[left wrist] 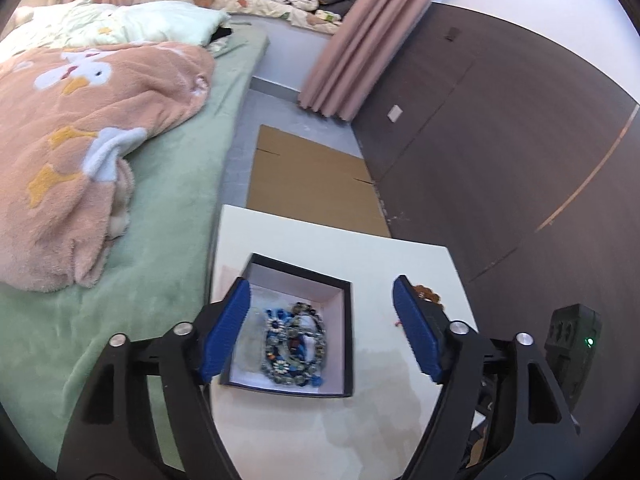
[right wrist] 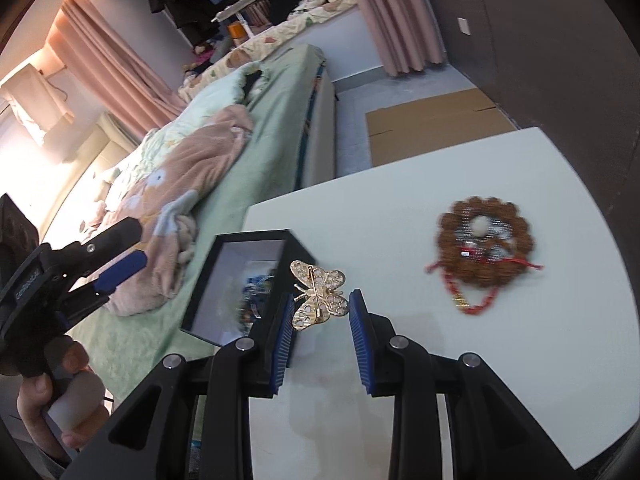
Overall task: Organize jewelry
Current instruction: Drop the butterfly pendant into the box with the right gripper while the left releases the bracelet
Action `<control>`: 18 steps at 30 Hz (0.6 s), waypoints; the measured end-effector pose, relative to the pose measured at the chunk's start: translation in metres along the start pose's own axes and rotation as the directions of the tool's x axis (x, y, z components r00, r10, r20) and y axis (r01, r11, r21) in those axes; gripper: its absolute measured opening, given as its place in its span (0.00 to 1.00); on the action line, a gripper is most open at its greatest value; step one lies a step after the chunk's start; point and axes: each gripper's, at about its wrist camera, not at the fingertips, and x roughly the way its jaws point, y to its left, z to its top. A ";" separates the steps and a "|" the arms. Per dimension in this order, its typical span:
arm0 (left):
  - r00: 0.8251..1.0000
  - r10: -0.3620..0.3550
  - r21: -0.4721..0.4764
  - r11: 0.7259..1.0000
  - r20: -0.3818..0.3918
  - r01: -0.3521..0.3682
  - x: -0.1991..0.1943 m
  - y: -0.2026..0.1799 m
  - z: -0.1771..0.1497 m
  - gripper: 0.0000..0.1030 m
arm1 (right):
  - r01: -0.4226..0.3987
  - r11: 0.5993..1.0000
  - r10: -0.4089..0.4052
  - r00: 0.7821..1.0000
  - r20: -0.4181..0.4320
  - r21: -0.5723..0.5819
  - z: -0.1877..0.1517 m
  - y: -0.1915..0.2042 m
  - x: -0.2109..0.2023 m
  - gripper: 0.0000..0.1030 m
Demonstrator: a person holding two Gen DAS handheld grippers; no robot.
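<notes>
On the left lies a bed [left wrist: 160, 208] with a pink blanket [left wrist: 88, 152], hard against the left edge of the white desk [left wrist: 400, 272]. Near that left edge of the desk sits an open black box [left wrist: 347, 344] with a pale lining, and a heap of blue and grey beaded jewelry [left wrist: 294, 350] rests inside it. The left claw [left wrist: 322, 326] hangs above the box with its jaws spread wide and nothing between them; its blue pads touch nothing.

Just right of the box, the right claw [right wrist: 318, 314] is narrowed onto a gold butterfly brooch [right wrist: 318, 294], which sits upright between the pads, its pin side facing the camera. It appears lifted clear of the desk, close to the box's right wall. Further right, toward the desk's right edge, a brown beaded bracelet [right wrist: 486, 242] with red cord lies flat, well apart from the box.

The step in hand looks to be carrying the brooch to the box. The next move calls for bringing it over the box's right wall, lowering it beside the beads and letting go gently. The bracelet remains to be collected.
</notes>
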 end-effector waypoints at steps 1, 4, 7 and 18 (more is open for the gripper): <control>1.000 0.011 -0.004 1.000 0.005 -0.011 -0.001 0.002 0.000 0.76 | -0.007 1.000 0.007 1.000 0.000 -0.006 0.000 0.007 0.004 0.27; 1.000 0.030 -0.011 0.999 0.005 -0.030 -0.005 0.007 0.004 0.79 | -0.018 1.000 0.018 1.000 0.008 -0.016 0.000 0.021 0.013 0.27; 0.999 0.038 -0.023 0.999 0.019 -0.038 -0.013 0.014 0.006 0.80 | -0.050 0.999 0.050 0.999 0.007 -0.004 0.002 0.030 0.024 0.27; 0.993 0.109 -0.078 0.991 0.053 -0.105 -0.023 0.034 0.010 0.92 | -0.080 0.996 0.079 0.996 -0.027 -0.043 -0.003 0.062 0.053 0.39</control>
